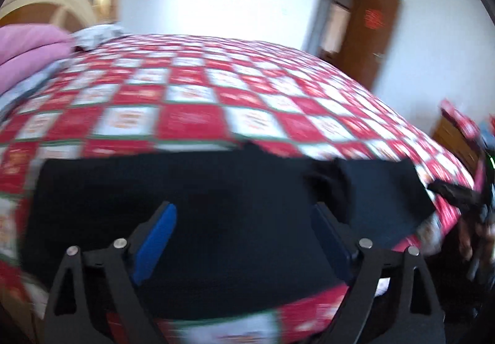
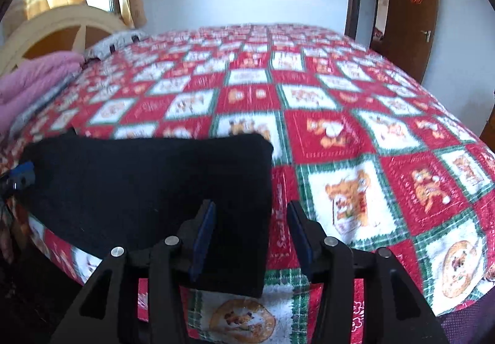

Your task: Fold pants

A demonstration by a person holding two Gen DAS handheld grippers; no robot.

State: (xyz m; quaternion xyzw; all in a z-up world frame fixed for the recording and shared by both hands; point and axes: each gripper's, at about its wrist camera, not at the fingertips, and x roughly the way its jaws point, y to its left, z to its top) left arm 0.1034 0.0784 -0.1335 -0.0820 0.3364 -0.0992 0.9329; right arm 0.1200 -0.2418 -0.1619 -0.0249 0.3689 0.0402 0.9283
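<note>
Black pants (image 1: 216,204) lie folded into a flat rectangle near the front edge of a bed with a red, white and green checked blanket (image 1: 191,96). In the left wrist view my left gripper (image 1: 244,217) is open and empty, its blue pads spread wide just above the pants' middle. In the right wrist view the pants (image 2: 139,189) lie at left, and my right gripper (image 2: 252,220) is open and empty over their right edge. The left gripper shows at that view's far left edge (image 2: 21,176). The right gripper shows dimly at the left wrist view's right edge (image 1: 458,192).
A pink quilt (image 2: 34,80) and a grey pillow (image 2: 117,40) lie by the cream headboard (image 2: 62,25) at the left. A brown door (image 2: 411,15) stands open at the back right. A wooden cabinet (image 1: 454,139) stands right of the bed.
</note>
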